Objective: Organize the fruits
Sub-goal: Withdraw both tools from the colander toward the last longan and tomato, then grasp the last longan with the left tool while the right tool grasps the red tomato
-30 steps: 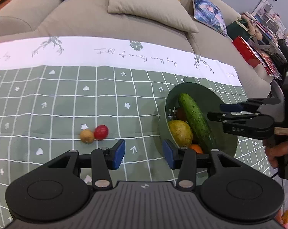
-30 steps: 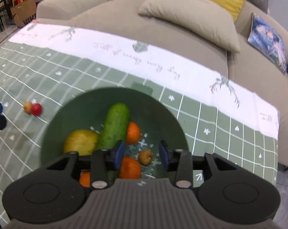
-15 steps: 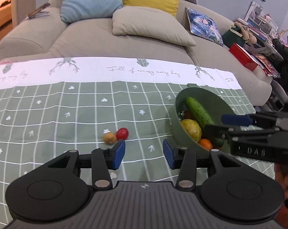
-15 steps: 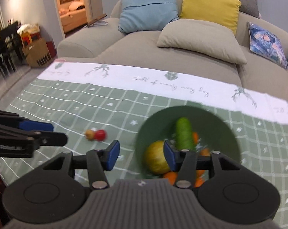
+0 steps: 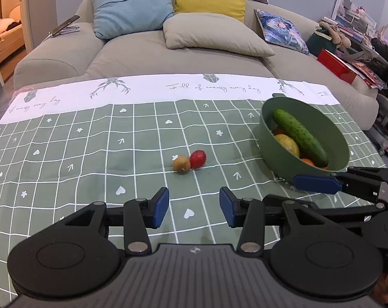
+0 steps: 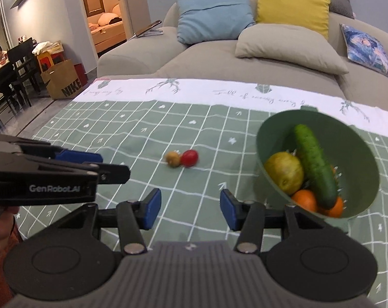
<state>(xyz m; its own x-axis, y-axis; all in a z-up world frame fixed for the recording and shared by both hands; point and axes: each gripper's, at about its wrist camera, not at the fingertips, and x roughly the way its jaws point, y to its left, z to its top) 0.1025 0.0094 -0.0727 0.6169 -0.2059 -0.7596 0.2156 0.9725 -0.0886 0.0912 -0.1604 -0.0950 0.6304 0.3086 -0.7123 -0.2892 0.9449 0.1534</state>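
Tablecloth (image 5: 91, 154) — bowl (image 5: 271, 148), two fruits (image 5: 190, 161).

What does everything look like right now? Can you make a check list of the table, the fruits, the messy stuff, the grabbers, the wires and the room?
Surface: green checked tablecloth with a white border, flat.
Job's things: green bowl holds a cucumber, a yellow-green fruit and oranges. A small brown fruit and a small red fruit touch each other on the cloth, outside the bowl.
Clutter: nothing seen on the cloth.
Grippers: left gripper and right gripper both open, nothing between the pads.
Cables: nothing seen.
Surroundings: beige sofa with cushions behind the table.
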